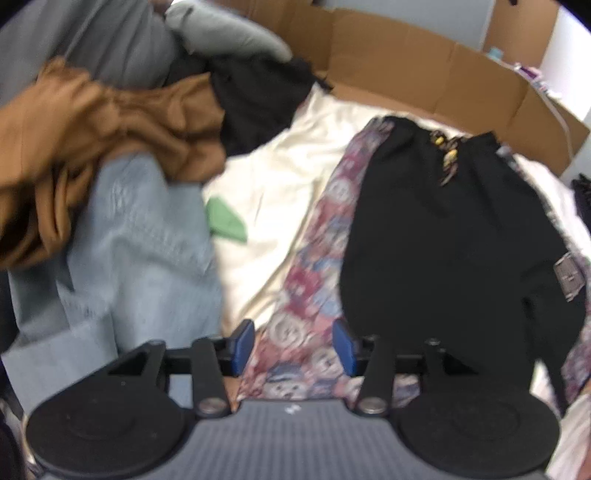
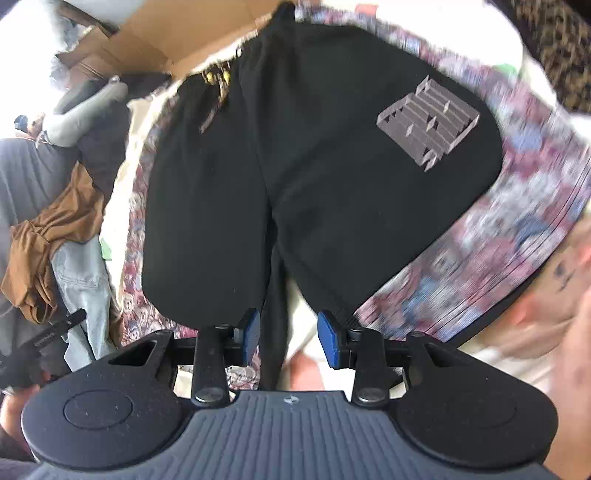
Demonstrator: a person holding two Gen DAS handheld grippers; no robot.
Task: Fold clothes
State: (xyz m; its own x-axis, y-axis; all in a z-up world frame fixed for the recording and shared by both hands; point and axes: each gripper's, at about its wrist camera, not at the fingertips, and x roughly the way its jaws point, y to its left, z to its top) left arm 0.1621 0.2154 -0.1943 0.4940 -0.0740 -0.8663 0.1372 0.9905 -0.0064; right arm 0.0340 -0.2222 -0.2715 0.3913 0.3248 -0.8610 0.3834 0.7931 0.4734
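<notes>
Black shorts [image 1: 443,236] with a grey printed patch [image 2: 428,118] and a yellow-beaded drawstring [image 1: 448,155] lie flat on a red-and-blue patterned cloth [image 1: 321,258]. In the left wrist view my left gripper [image 1: 294,347] hovers over the patterned cloth just left of the shorts' hem, its blue pads [image 1: 242,347] wide apart with nothing between them. In the right wrist view my right gripper [image 2: 290,338] hangs above the shorts' [image 2: 295,166] near edge. Its jaws stand apart, and a dark strip of the shorts shows in the gap below them, not pressed by either pad.
A heap of clothes lies to the left: a brown garment [image 1: 103,136], light blue jeans [image 1: 136,251], grey fabric [image 1: 221,33] and black cloth [image 1: 258,99]. A cream sheet [image 1: 273,177] with a green piece [image 1: 225,221] covers the middle. Cardboard walls [image 1: 424,66] stand behind. A blurred hand [image 2: 554,314] is at the right.
</notes>
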